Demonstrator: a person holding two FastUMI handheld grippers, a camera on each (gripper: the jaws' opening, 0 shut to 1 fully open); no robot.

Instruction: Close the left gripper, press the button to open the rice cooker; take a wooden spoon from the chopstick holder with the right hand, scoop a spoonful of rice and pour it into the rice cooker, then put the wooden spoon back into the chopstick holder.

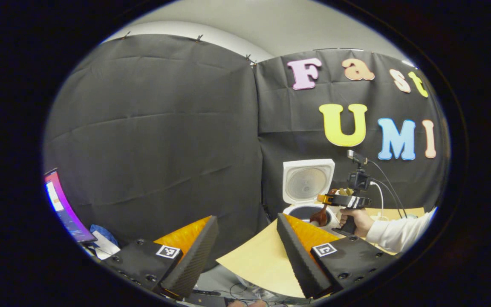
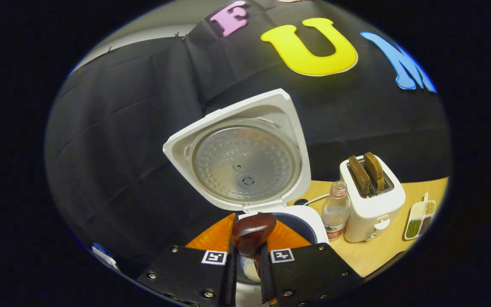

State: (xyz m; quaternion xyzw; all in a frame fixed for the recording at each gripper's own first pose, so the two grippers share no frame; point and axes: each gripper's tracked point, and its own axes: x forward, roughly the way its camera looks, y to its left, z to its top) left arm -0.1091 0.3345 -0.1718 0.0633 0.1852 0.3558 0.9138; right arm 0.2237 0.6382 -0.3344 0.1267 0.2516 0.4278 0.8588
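Tabletop (image 2: 382, 251) of pale wood is running under black cloth walls; a monitor (image 1: 60, 209) is glowing at the edge of the left gripper view, where the left gripper (image 1: 245, 251) is hanging with fingers spread wide. Right gripper (image 2: 247, 268) is clamping the wooden spoon (image 2: 252, 234) over the open rice cooker (image 2: 245, 170); the right gripper view is also showing a bottle (image 2: 335, 211), a toaster (image 2: 371, 204) and a divided seasoning dish (image 2: 420, 221).

**Hidden around the rice cooker**

The right gripper (image 2: 247, 266) is covering the wooden spoon (image 2: 252, 232) handle and most of the rice cooker (image 2: 245, 166) pot; any rice in the bowl is not showing. Right of the cooker, the small divided tray (image 2: 420, 221) is sitting too small to identify its contents.
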